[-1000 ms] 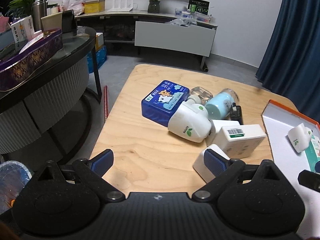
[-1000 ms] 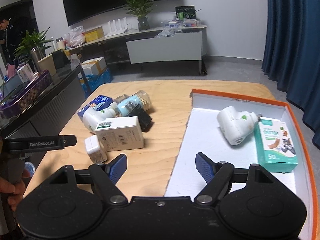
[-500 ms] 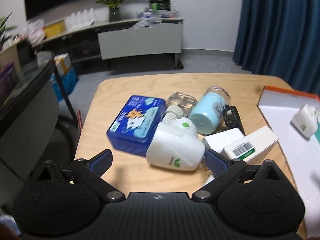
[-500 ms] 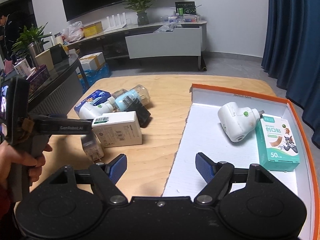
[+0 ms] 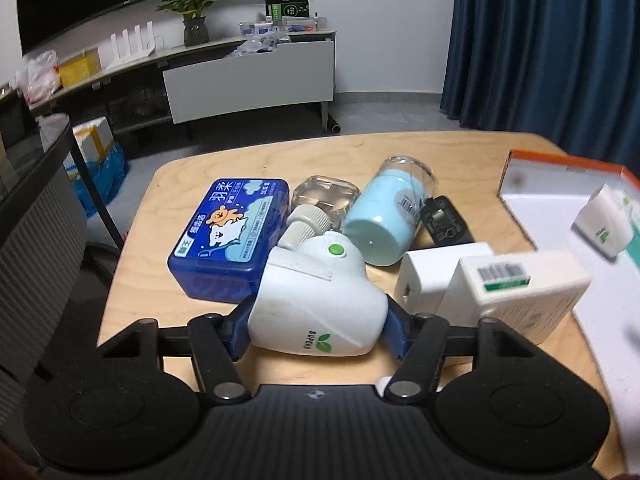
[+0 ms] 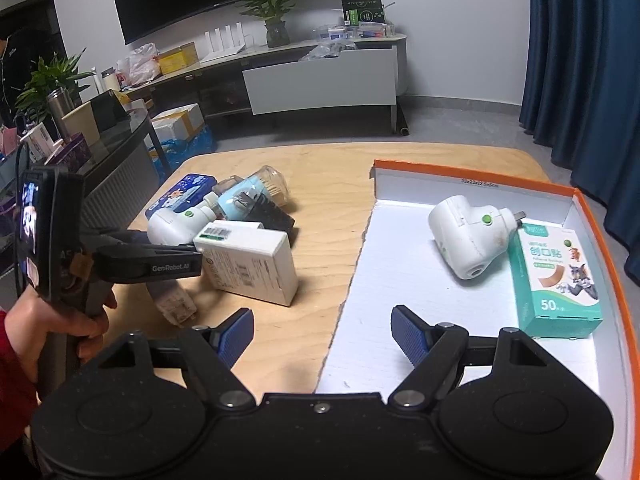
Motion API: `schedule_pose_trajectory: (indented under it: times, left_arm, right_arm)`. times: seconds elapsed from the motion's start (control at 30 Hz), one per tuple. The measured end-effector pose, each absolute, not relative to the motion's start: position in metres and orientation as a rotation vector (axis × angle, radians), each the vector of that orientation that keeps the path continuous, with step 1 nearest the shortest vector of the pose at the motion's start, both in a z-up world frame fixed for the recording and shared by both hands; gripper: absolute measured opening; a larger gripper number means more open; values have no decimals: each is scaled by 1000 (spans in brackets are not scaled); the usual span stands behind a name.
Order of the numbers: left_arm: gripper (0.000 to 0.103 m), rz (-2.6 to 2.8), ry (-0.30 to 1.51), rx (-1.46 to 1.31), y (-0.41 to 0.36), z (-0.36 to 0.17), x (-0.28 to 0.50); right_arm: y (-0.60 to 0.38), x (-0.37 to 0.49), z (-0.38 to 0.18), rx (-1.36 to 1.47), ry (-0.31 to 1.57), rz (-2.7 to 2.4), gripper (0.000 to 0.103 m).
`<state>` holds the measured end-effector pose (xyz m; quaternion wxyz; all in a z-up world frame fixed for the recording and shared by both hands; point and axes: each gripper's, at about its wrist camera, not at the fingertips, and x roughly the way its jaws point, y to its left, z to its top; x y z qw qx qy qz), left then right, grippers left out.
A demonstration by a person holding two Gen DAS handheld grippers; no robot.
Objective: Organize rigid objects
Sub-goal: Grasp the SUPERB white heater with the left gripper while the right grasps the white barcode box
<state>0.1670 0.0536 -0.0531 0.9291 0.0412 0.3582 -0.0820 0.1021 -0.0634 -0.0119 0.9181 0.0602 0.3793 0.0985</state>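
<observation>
I read the job as roughly a quarter done. The tray [image 6: 472, 344], a shallow white card box with an orange rim, sits on the right of the wooden table [image 6: 328, 184] and holds just two things: a white plug-in [image 6: 466, 236] with a green button, and a teal plaster box [image 6: 558, 280] just beside it against the far wall. Everything else is in a heap on the bare plywood to the left, so most of the sorting is left.

Largest in the heap is the blue case [image 5: 232, 236], glossy hard plastic with rounded corners and a cartoon label. Next is the white carton [image 5: 520, 288], matte card with a barcode sticker, leaning on a smaller white cube [image 5: 428, 276]. The blue bottle [image 5: 384, 220] lies on its side, a smooth cylinder with a clear cap, touching a clear jar [image 5: 324, 198] and a black block [image 5: 444, 224]. A small white charger [image 6: 172, 300] lies near the carton.

My left gripper [image 5: 316, 326] has its blue ribbed pads pressed on both flanks of the second plug-in [image 5: 316, 300], a smooth, rounded white shell with a grey screw neck; I judge it gripped, resting at the near edge of the heap against the blue case. My right gripper [image 6: 322, 334] hangs with fingers wide and nothing between them, straddling the tray's near left edge.
</observation>
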Motion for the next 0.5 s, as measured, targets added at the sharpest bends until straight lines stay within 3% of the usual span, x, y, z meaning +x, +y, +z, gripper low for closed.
schedule_pose_trajectory:
  times: [0.33,0.5]
  left_arm:
    - [63,-128,696,-42,72,-32,135]
    - [62,-108,667,-93,82,-24,120]
  right_arm:
    - [-37,125,-14,194,782,280,93]
    - [-12,144,-20,209,782,289,100]
